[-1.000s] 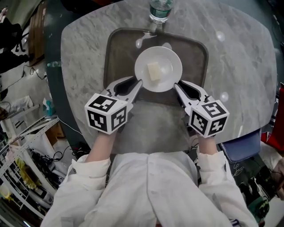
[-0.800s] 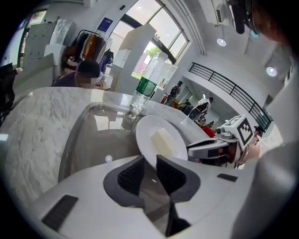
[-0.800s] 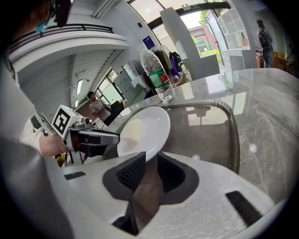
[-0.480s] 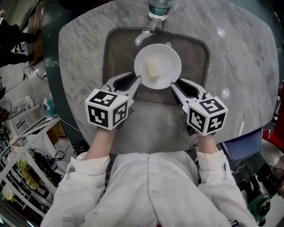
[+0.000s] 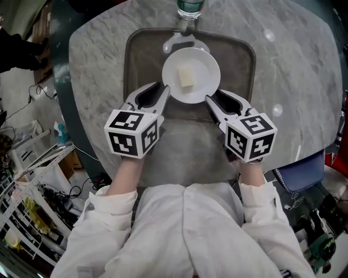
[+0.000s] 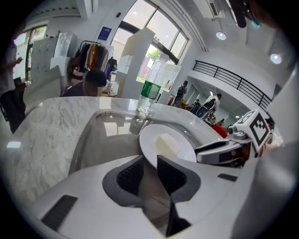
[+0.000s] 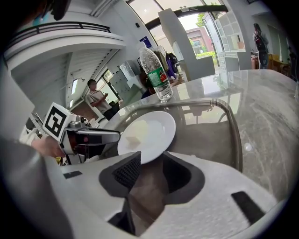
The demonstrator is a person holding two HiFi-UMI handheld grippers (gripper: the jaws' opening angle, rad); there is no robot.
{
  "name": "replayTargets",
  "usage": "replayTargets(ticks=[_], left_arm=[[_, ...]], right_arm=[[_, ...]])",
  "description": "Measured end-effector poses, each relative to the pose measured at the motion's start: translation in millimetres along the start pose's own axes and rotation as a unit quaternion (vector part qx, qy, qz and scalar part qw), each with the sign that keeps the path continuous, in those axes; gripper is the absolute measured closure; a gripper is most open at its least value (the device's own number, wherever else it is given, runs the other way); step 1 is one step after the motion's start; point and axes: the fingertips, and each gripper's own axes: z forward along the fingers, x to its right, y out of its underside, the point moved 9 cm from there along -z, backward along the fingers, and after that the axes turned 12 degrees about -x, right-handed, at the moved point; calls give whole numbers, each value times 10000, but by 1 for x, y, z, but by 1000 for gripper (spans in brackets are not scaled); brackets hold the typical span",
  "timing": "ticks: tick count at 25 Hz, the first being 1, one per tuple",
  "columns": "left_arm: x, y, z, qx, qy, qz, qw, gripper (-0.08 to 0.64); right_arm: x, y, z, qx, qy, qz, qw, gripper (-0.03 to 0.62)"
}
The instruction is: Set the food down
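Food (image 5: pixel 186 77) is basically delivered, as far as I can judge: a pale little block sitting in the middle of the white plate (image 5: pixel 204 62).

Closest to me, my left gripper (image 5: pixel 165 91) has the plate's near-left rim between its jaws. They stand apart and the pads don't look pressed on it, so I'd call that one loose. My right gripper (image 5: pixel 213 95) is at the near-right rim, and its jaws have just been opening. They're wide now, with the rim between them but not clamped.

The plate looks to be resting on the dark tray (image 5: pixel 141 59), which lies on the marble desk (image 5: pixel 293 70). A water bottle (image 5: pixel 188 8) stands just past the tray's far edge.

So the setting-down part looks done. What's left, I reckon, is sliding both grippers back off the rim without nudging the plate.
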Motion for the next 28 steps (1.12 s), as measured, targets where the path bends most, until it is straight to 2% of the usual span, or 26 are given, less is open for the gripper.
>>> replayTargets(ticks=[5, 8, 12, 23, 28], left_arm=[[-2, 7, -9, 190, -79, 54, 9998, 476], [1, 10, -18, 268, 31, 93, 9996, 476], [4, 20, -34, 392, 183, 120, 9990, 476], [15, 69, -101, 748, 462, 507, 9948, 477], [32, 86, -138, 1012, 763, 820, 9885, 477]], right_arm=[[-2, 5, -5, 139, 44, 7, 9999, 485], [-6, 9, -12, 274, -8, 63, 9996, 485], [-17, 18, -24, 519, 179, 144, 9984, 485], [-89, 59, -67, 1194, 487, 79, 9916, 486], [-133, 79, -99, 1413, 471, -214, 9886, 489]])
